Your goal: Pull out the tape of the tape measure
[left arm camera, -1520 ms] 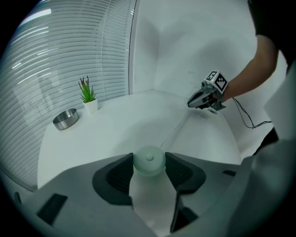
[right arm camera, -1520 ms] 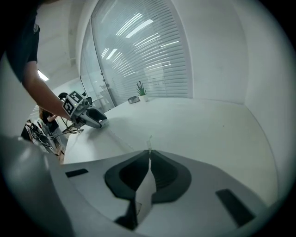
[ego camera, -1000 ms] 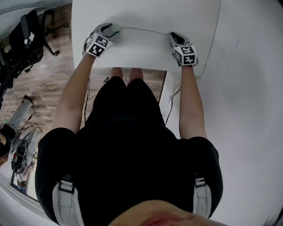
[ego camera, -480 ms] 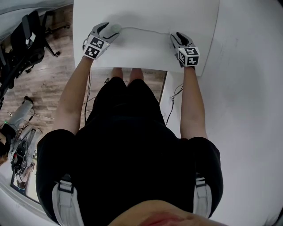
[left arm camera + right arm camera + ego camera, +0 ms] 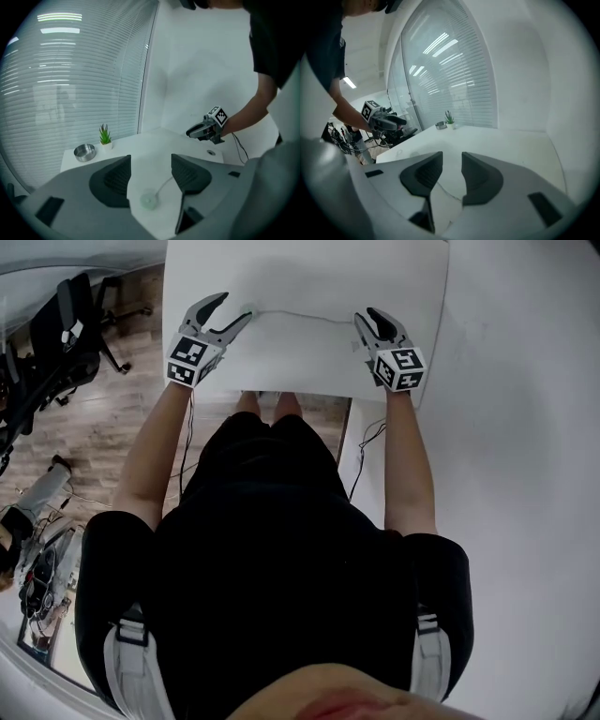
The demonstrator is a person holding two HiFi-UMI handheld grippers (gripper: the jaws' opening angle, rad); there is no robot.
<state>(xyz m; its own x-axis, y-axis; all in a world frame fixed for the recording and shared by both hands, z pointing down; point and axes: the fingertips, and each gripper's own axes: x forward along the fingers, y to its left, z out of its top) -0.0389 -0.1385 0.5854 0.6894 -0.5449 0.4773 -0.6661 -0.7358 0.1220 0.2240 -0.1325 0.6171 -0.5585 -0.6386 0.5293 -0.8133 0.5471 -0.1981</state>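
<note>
The jaws of the left gripper point(image 5: 151, 159) are held apart on nothing, having just been narrowed slightly. Through their gap, at the lower middle of the frame, the tape measure point(image 5: 149, 200) is seen lying on the desk point(image 5: 140, 140) with its tape point(image 5: 163, 185) drawn out. The jaws of the right gripper point(image 5: 452, 154), just opened, are likewise empty. It is judged that both were let go once the pull was made.

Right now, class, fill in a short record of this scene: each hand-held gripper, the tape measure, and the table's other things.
left hand-held gripper: open, jaws just narrowing, nothing gripped
right hand-held gripper: open, jaws just widened, empty
tape measure: on white table, tape drawn out
far end: small plant, metal bowl
</note>
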